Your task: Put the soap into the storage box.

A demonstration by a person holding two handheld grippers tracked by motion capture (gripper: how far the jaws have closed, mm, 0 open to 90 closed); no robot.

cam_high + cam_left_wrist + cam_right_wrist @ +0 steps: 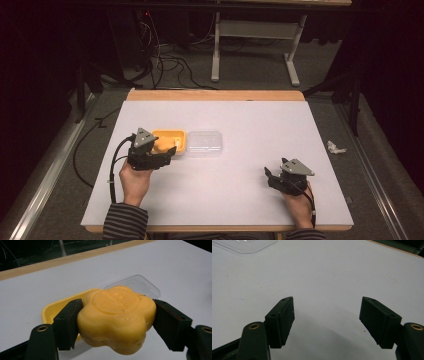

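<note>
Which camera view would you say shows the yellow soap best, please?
The left gripper view: the yellow soap sits large between the left gripper jaws, its stamped top plain. The high view shows it small, partly hidden.

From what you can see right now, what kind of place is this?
Probably a lab or recording workspace, not a home. A bare white table stands on grey carpet with loose cables on the floor and dark surroundings. The left gripper holds a yellow flower-shaped soap above a yellow tray.
</note>
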